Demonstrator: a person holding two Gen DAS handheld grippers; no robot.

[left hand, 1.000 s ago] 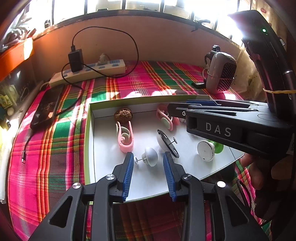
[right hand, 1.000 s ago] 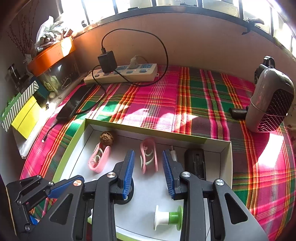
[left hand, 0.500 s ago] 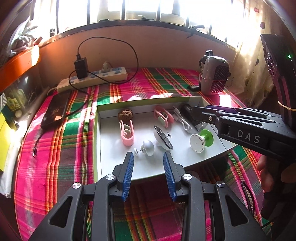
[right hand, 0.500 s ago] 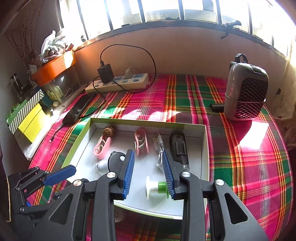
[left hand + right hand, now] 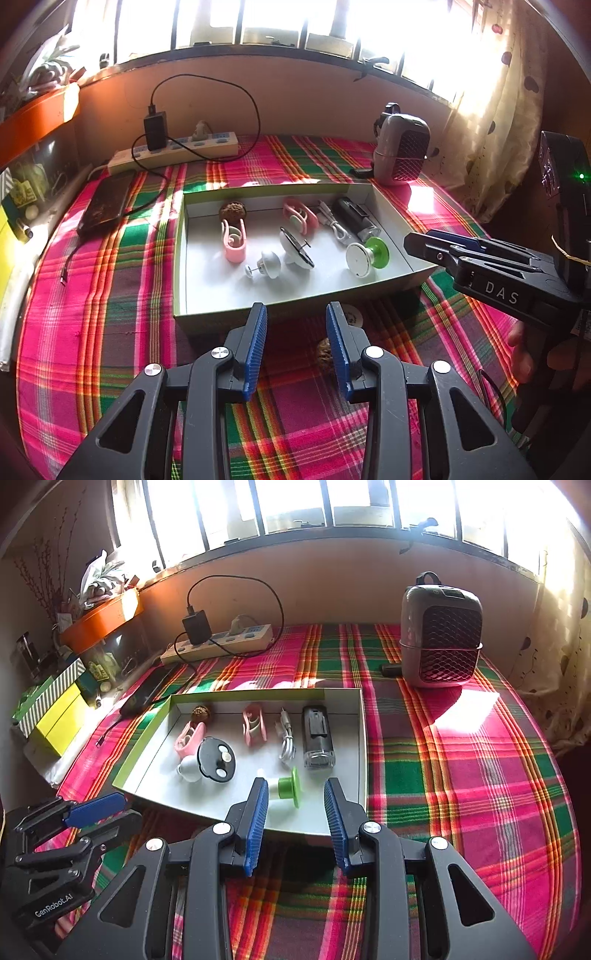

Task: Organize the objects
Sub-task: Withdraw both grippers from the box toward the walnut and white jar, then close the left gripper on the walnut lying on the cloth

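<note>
Two grippers hang with jaws parted and nothing between them above the near edge of a table covered by a plaid cloth: the left gripper and the right gripper. A shallow white box with green walls sits mid-table. A grey fan heater stands toward the far right corner, a power strip lies along the far edge, and a dark phone lies by the left edge. Inside the box a black rectangular device lies at the right beside a coiled white cable; two pink clips, a black disc, a white knob, a green-and-white spool and a walnut lie apart. Outside the box, near its front wall, a second walnut and a small white disc lie on the cloth.
</note>
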